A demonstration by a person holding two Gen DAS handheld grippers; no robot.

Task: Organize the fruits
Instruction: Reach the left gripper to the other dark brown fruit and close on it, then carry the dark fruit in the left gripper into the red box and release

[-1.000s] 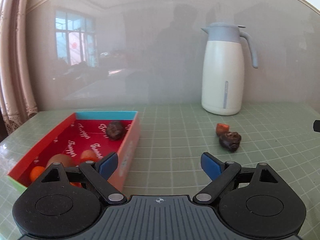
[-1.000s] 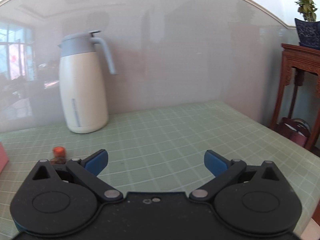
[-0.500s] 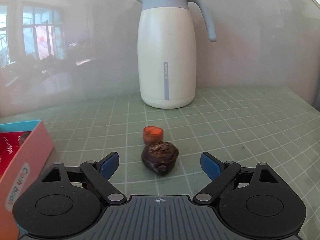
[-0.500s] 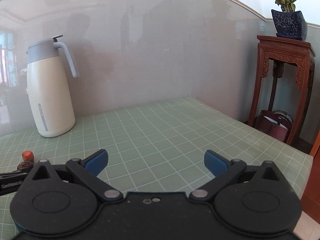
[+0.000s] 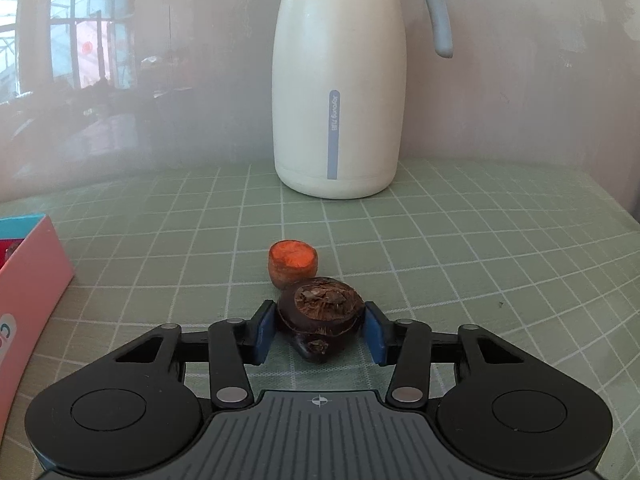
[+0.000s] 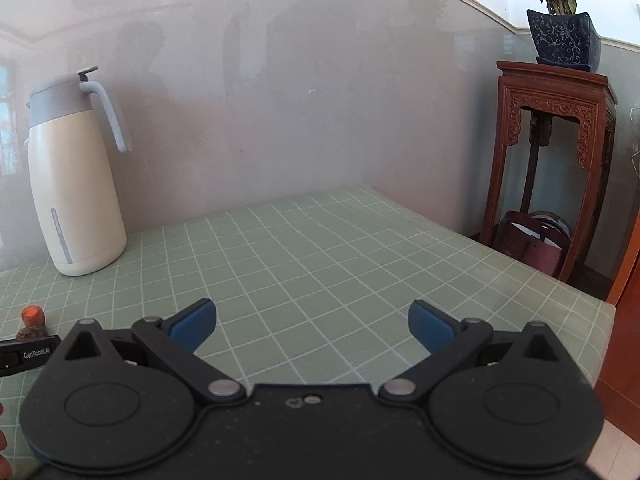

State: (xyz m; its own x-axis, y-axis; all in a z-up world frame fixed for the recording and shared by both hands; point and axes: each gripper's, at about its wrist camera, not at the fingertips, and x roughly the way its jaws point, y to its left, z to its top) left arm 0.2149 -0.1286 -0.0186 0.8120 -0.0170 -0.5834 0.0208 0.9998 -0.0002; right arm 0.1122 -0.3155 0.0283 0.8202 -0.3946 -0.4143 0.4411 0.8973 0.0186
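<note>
Dark fruit sits between left claw pads.

Left tool has just closed, pads pressing something; right tool spread wide, empty

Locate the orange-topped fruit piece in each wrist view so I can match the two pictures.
Left wrist: the orange-topped piece sits centre frame on the green mat, just beyond the dark fruit between the left gripper jaws.
Right wrist: the same piece is at the far left edge, low down.
Shared landmark: the white jug by the wall.
</note>
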